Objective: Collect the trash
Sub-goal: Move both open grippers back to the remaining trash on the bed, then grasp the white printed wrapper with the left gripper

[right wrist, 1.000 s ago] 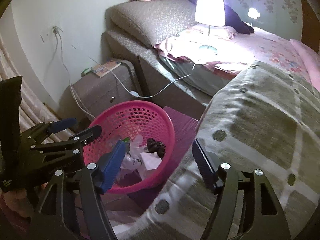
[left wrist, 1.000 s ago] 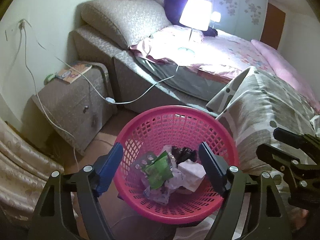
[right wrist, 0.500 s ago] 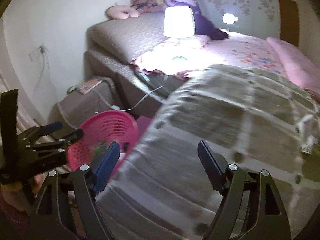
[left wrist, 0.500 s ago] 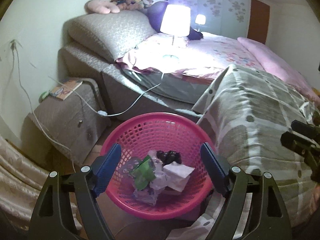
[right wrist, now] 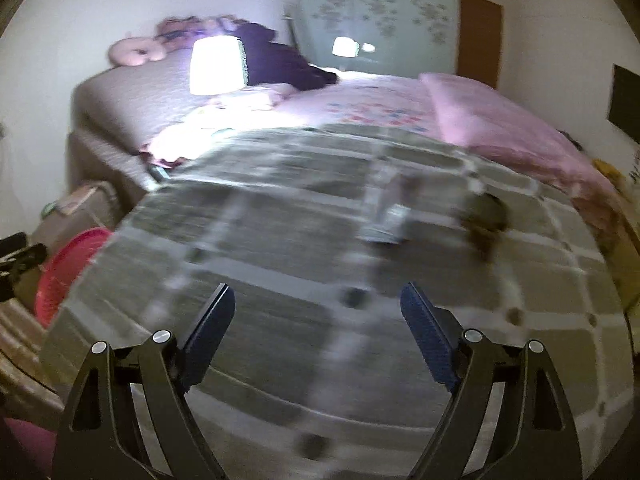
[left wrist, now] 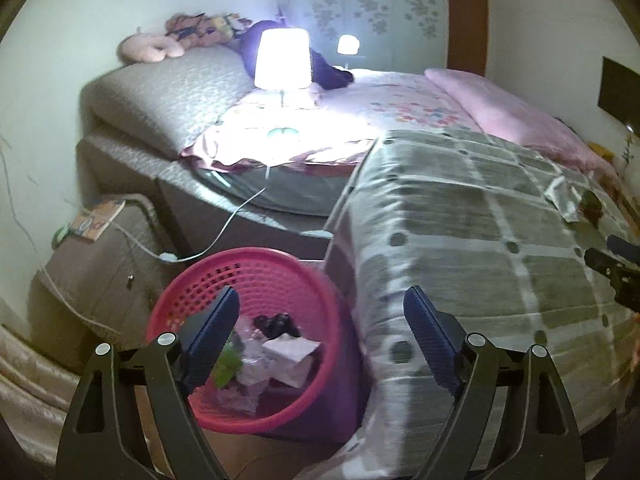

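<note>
Some trash lay in the pink basket; wrappers remained on the bed. The left gripper and right gripper had just been spreading, jaws apart, empty.

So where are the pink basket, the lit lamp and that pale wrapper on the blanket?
Basket [left wrist: 200, 292]: left wrist view, bare inner wall.
Lamp [left wrist: 283, 58]: left wrist view, middle of shade.
Wrapper [right wrist: 386, 216]: right wrist view, blurred middle.

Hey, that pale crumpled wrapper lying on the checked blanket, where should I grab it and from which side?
Probably from above: the pale wrapper lies low on the checked blanket, beside a dark scrap. Straddle its raised crumpled middle with the open right tongs. Blur hides finer shape.
</note>
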Demonstrator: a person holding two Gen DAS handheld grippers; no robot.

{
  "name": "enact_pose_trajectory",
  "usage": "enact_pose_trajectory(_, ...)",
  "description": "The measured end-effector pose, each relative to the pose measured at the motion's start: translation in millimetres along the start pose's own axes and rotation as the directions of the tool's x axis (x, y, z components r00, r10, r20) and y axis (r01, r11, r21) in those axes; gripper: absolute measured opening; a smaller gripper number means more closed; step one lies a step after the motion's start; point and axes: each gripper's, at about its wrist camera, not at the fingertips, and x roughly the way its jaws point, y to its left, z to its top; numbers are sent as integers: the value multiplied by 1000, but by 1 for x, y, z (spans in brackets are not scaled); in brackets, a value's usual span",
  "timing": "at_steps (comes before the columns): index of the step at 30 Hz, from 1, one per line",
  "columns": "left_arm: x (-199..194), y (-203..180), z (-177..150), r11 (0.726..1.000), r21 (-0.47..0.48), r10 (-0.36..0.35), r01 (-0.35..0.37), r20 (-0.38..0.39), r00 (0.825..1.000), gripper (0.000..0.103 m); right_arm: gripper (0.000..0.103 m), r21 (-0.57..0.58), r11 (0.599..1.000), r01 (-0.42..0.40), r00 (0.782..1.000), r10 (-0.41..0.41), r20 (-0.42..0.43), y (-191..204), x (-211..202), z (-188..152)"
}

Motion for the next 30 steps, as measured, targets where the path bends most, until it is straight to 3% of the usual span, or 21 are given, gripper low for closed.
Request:
enact_pose_trajectory(6,1,-26,5,998,38,-42,43,-11,999,81,82,49,992,117,993,-116,-26,-48,0,-17)
enact_pose_trajectory(10,2,-46,8,995,68,-67,68,-13,998,81,89,68,980,187,982,-186,-24,-70,-2,-26)
enact_pose_trajectory(18,10,-95,19,981,129,-144,147,-36,989,81,92,93,959,268,962,-261,-81,-106,1,-32)
enact_pose_trajectory(22,17,-124,25,968,165,-181,187,-50,982,81,92,130,967,220,971,-204,-124,-116,6,-33)
enact_pose_trajectory(30,40,-193,44,936,212,-262,281,-110,959,81,92,197,966,166,982,-143,-123,-125,6,-35)
